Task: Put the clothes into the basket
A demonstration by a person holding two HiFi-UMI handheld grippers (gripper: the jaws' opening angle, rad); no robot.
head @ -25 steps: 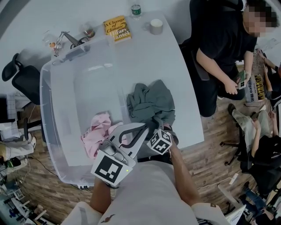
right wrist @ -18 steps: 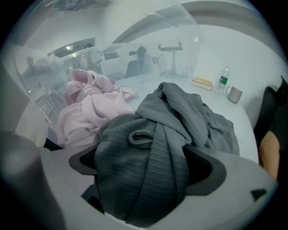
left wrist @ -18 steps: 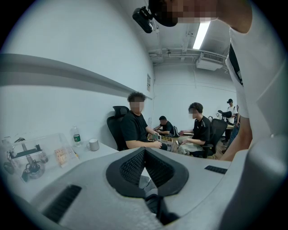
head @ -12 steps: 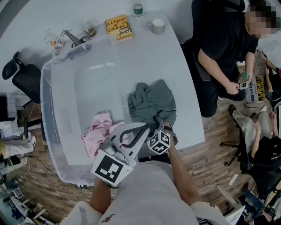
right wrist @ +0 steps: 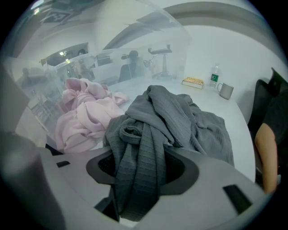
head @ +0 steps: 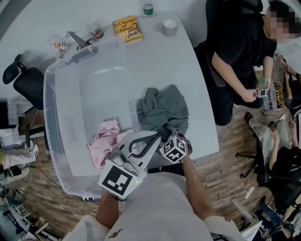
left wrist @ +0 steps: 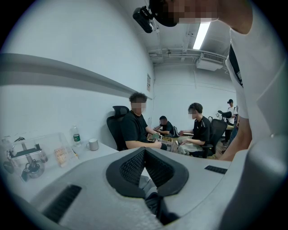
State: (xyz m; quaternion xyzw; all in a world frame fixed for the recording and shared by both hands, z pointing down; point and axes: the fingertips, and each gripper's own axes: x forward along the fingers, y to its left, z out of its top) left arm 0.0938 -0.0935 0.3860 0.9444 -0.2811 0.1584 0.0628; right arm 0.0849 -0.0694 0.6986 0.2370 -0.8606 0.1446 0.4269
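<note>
The basket is a large clear plastic bin [head: 49, 94] on the white table, and its wall [right wrist: 135, 40] also rises in the right gripper view. A pink garment [head: 106, 139] [right wrist: 85, 112] lies inside it near the front. Beside the bin on the table lies a crumpled grey garment [head: 162, 108] [right wrist: 180, 117]. My right gripper [head: 168, 128] [right wrist: 140, 161] is at its near edge. Its jaws have just been closing and now pinch a thick fold of the grey cloth. My left gripper [head: 157, 135] [left wrist: 145, 150] is held close to my body, shut and empty.
A yellow book [head: 126, 29], a bottle [head: 147, 10], a grey mug [head: 169, 28] and a metal clamp stand [head: 70, 42] sit at the table's far end. A seated person in black [head: 240, 52] is at the table's right side. An office chair [head: 21, 80] stands left.
The right gripper's marker cube has shifted and tilted slightly at the grey garment's near edge. The left gripper, the bin and the pink garment have not moved.
</note>
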